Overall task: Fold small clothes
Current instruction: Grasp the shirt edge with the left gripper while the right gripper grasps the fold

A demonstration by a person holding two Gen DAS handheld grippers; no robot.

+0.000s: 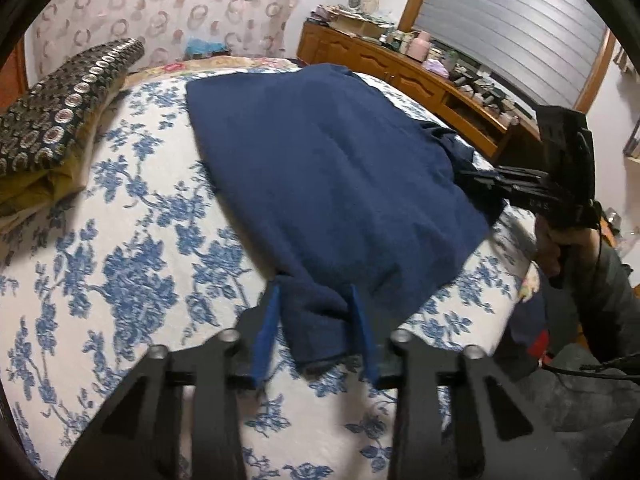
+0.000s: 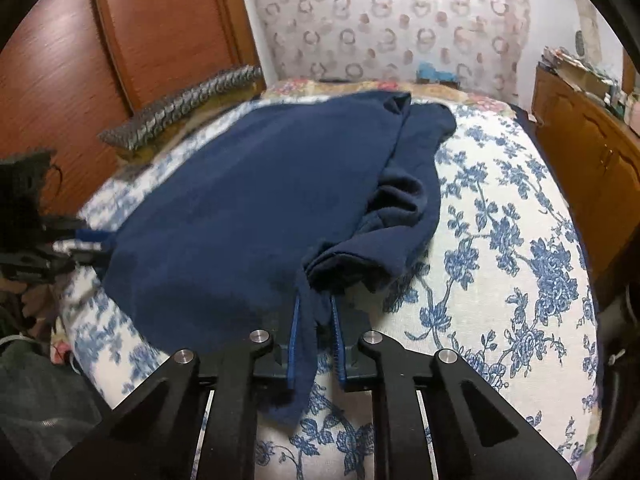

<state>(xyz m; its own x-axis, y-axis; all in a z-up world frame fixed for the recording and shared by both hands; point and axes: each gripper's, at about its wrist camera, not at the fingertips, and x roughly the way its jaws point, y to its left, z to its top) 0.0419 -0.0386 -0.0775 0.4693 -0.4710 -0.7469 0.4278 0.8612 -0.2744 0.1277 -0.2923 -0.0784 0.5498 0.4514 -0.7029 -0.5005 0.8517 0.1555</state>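
A navy blue garment (image 1: 320, 168) lies spread over the floral bedspread (image 1: 120, 264). In the left wrist view my left gripper (image 1: 313, 292) is shut on a bunched corner at the garment's near edge, the cloth filling the gap between the blue pads (image 1: 262, 344). My right gripper (image 1: 478, 184) reaches into the garment's right edge, held by a person's hand (image 1: 560, 240). In the right wrist view the right gripper (image 2: 315, 300) is shut on a hanging fold of the garment (image 2: 240, 208), next to a rumpled sleeve (image 2: 400, 208). The left gripper (image 2: 86, 248) sits at the garment's left edge.
A dark patterned cushion (image 1: 60, 108) on a folded olive blanket (image 1: 40, 192) lies at the bed's left. A wooden dresser (image 1: 420, 80) covered with small items runs along the right side. A wooden headboard (image 2: 140, 32) stands behind the bed.
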